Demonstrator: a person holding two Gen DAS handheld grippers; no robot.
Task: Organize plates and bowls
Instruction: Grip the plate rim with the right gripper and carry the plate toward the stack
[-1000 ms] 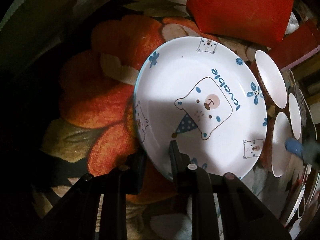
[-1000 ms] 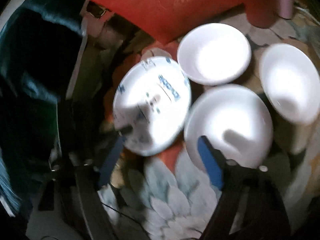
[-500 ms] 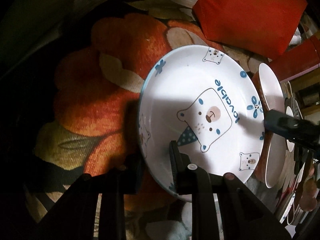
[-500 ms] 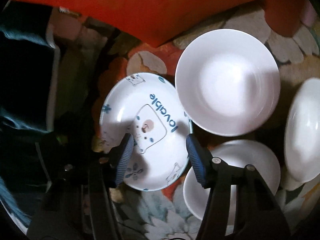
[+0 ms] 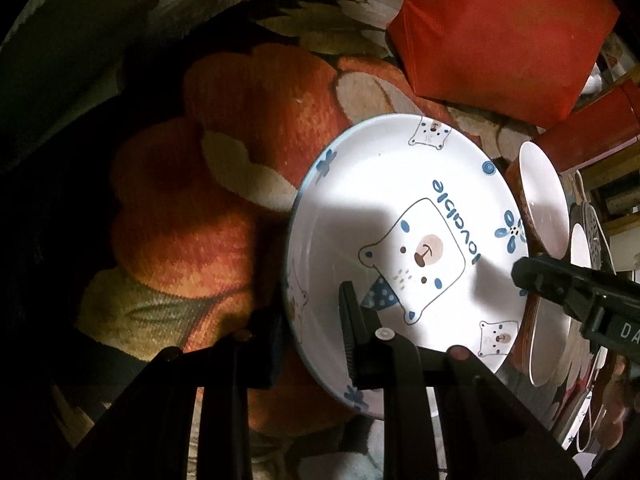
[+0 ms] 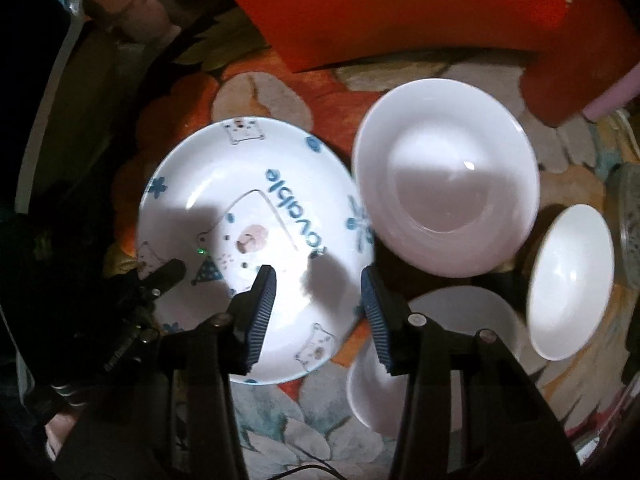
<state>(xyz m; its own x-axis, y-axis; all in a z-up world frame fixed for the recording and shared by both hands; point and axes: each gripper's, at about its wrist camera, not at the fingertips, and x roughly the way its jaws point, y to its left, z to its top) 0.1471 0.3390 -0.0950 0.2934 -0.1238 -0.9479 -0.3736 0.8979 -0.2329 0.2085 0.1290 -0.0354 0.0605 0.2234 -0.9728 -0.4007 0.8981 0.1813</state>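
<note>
A white plate with a blue bear print and the word "lovable" [image 5: 404,240] is tilted up off the floral cloth. My left gripper [image 5: 312,320] is shut on its near rim, one finger under and one on top. The plate also shows in the right wrist view [image 6: 248,216], with the left gripper [image 6: 160,280] at its left rim. My right gripper [image 6: 318,304] is open and straddles the plate's right rim. Plain white bowls [image 6: 444,196] [image 6: 568,280] [image 6: 436,360] lie to the right of the plate.
A red bag [image 5: 500,32] [image 6: 384,8] lies behind the dishes. A red box [image 6: 576,80] stands at the back right. The floral cloth [image 5: 224,160] covers the surface. More dishes show edge-on at the far right [image 5: 544,208].
My right gripper has come down and closer over the bear plate's right rim. The left gripper has kept its hold and the plate has tilted up more.
</note>
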